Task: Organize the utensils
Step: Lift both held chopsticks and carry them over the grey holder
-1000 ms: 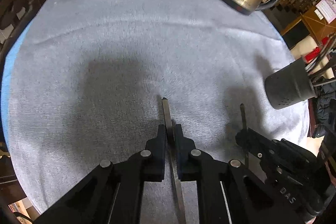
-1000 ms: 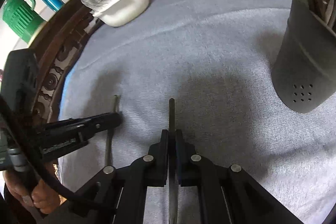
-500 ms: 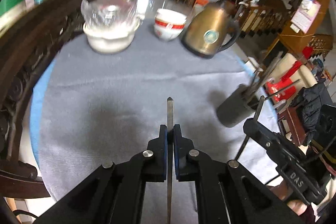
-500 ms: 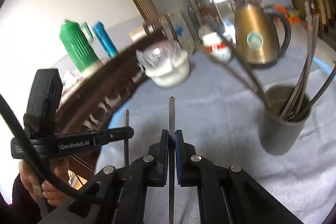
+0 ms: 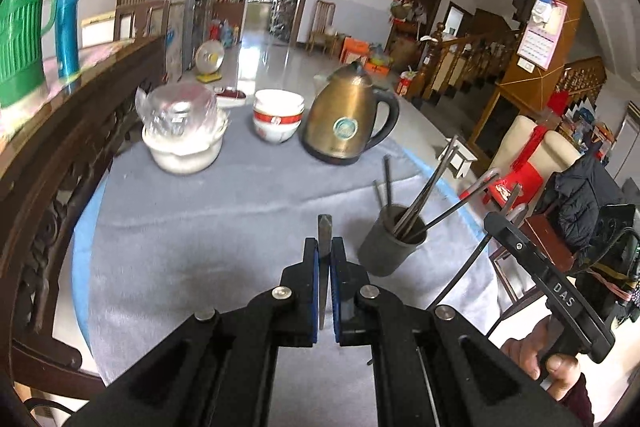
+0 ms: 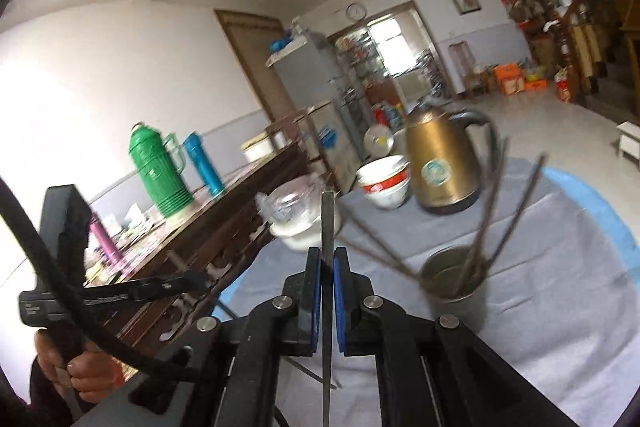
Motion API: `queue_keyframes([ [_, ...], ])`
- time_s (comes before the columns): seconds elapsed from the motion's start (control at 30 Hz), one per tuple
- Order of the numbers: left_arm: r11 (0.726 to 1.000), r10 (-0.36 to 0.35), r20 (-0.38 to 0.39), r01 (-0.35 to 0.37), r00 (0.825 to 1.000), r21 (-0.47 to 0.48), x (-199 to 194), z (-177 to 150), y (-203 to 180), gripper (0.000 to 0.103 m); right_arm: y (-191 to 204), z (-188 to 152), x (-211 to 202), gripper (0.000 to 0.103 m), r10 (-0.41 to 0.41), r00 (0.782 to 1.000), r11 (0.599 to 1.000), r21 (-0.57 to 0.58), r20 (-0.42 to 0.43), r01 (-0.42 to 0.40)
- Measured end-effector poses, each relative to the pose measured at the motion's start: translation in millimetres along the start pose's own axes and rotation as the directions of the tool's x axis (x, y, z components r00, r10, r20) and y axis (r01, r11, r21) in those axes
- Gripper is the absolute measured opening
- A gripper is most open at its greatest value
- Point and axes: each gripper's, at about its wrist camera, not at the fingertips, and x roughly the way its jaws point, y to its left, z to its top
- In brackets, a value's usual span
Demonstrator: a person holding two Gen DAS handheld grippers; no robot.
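Left wrist view: left gripper (image 5: 325,247) clamps a metal utensil (image 5: 323,227) near the holder (image 5: 390,247)

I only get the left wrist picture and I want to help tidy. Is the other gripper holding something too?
Observer: Yes. The right wrist view shows the right gripper with its fingers shut on a thin metal utensil.
Operator: Is there anything on the sideboard that I can't see?
Observer: A purple bottle stands left of the green flask.
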Motion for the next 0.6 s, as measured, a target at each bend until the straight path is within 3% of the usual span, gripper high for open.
queue_keyframes([
  [0.4,0.998,-0.018,0.056,0.014,0.998,0.066,-9,23,-45,0.006,-51,20,-42,0.006,-0.142,0.983,0.987,0.095,0.119,0.131],
  [0.6,0.996,-0.045,0.107,0.037,0.993,0.076,-10,43,-66,0.006,-56,36,-55,0.006,-0.212,0.954,0.976,0.096,0.212,0.196],
])
